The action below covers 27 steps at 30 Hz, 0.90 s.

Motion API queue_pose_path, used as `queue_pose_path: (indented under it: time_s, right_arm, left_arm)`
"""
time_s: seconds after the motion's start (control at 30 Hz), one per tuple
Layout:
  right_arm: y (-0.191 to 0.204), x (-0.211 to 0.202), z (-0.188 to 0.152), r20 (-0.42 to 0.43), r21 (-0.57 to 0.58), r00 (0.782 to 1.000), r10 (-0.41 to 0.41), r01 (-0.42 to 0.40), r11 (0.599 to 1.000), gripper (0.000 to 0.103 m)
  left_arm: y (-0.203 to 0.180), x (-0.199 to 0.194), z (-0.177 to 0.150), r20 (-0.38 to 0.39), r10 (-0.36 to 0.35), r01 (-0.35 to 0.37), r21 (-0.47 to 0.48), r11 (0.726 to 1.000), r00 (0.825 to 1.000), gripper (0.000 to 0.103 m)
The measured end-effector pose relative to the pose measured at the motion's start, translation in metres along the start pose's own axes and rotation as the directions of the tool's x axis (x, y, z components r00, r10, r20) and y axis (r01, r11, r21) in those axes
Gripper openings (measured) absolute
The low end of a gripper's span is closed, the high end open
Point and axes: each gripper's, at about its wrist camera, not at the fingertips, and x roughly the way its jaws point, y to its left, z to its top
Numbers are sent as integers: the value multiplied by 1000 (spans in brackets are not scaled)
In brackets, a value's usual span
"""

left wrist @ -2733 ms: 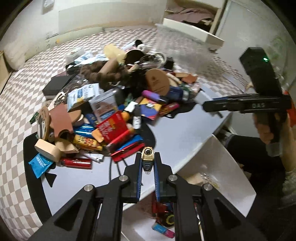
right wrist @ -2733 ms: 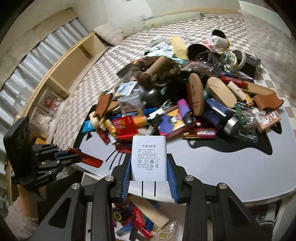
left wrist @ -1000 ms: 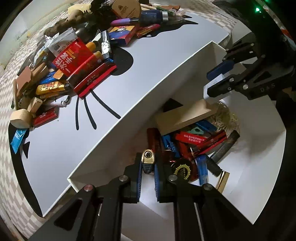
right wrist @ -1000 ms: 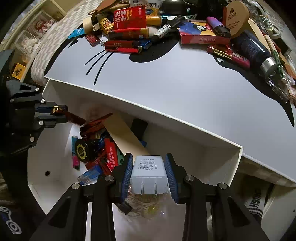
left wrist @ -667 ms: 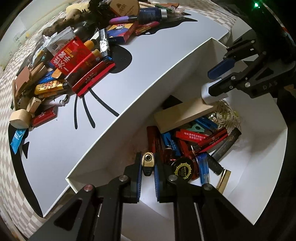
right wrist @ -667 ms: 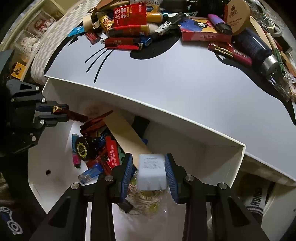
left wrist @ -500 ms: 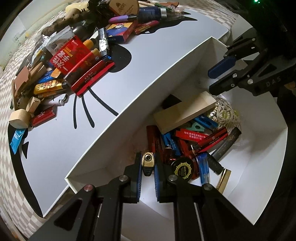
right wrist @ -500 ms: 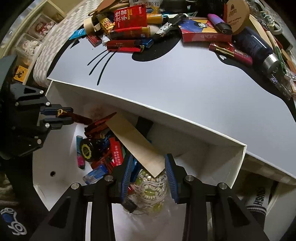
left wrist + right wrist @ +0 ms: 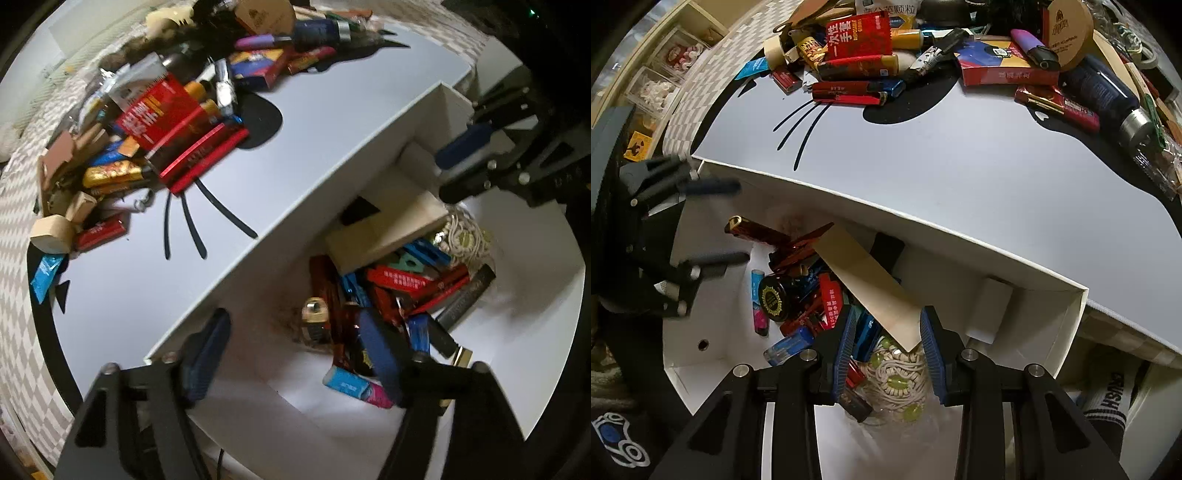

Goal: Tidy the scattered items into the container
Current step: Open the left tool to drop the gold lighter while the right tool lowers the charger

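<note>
A white box (image 9: pixel 546 332) (image 9: pixel 713 354) sits below the table's front edge and holds several items. My left gripper (image 9: pixel 299 343) is open over the box; it also shows in the right wrist view (image 9: pixel 727 221). A gold-capped lighter (image 9: pixel 314 321) lies in the box between its fingers, also seen in the right wrist view (image 9: pixel 753 230). My right gripper (image 9: pixel 886 347) is open and empty above a bead-and-cord bundle (image 9: pixel 901 373); it also shows in the left wrist view (image 9: pixel 458 166). A white charger (image 9: pixel 991 310) stands against the box wall.
A pile of scattered items covers the far side of the white cat-face table (image 9: pixel 314 133) (image 9: pixel 960 158): a red packet (image 9: pixel 162 110) (image 9: pixel 858 37), lighters, a dark bottle (image 9: pixel 1104 96), tape rolls. A wooden slat (image 9: pixel 388 229) (image 9: pixel 871 284) leans inside the box.
Both grippers came down over the box. The right gripper opened and dropped the white charger into the box. The left gripper has just opened and let go of the gold-capped lighter.
</note>
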Motion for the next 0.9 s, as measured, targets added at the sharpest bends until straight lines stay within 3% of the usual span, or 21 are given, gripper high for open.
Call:
queue_pose_path:
  time_s: [0.17, 0.33, 0.67, 0.9]
  right_arm:
    - [0, -1, 0, 1, -1, 1000, 2, -2, 1000, 37]
    - [1, -1, 1, 3, -2, 1000, 3, -3, 1000, 37]
    - [1, -13, 4, 43, 8, 999, 6, -7, 1000, 36]
    - [4, -30, 2, 117, 16, 993, -7, 5, 1000, 37]
  left_arm:
    - [4, -5, 0, 23, -6, 7, -29, 1000, 1000, 90]
    - [2, -9, -2, 37, -2, 3, -33, 999, 999, 97]
    - [-3, -10, 0, 69, 3, 1, -58, 998, 998, 98]
    - [-3, -28, 3, 138, 30, -18, -86, 996, 990, 98]
